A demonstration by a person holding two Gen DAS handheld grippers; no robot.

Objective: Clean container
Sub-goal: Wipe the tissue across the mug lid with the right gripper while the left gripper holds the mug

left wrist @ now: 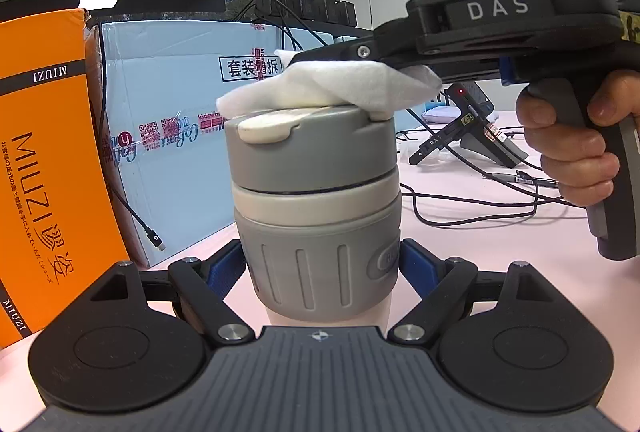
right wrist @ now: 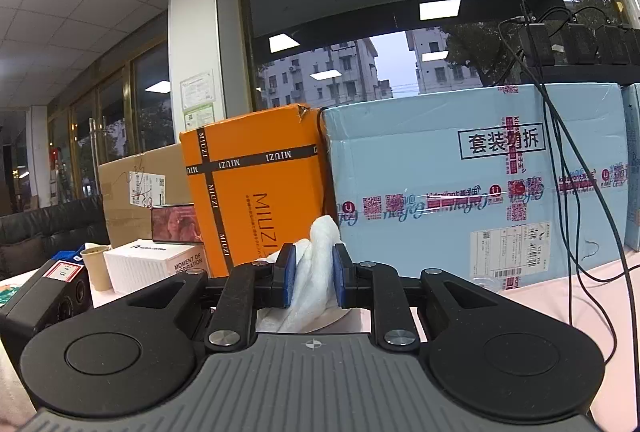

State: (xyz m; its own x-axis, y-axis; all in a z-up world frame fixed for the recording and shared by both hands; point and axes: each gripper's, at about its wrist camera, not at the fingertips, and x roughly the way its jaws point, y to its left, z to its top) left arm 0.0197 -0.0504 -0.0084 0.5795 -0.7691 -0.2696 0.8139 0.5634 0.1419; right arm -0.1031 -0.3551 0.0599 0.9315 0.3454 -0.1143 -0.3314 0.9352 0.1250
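Left claw (left wrist: 322,264) clamps the squat grey ribbed plastic container (left wrist: 316,200) upright, steadying it; right claw (right wrist: 314,278), closed on a folded white cloth (left wrist: 332,84), presses it onto the lid for wiping.

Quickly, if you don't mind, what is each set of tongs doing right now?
Left tongs: closed on the grey container.
Right tongs: closed on the white cloth, which lies on the container's lid.

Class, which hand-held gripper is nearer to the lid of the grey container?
Right. The right hand-held gripper presses a white cloth onto the lid; the left hand-held gripper clamps the container lower down, around its body.
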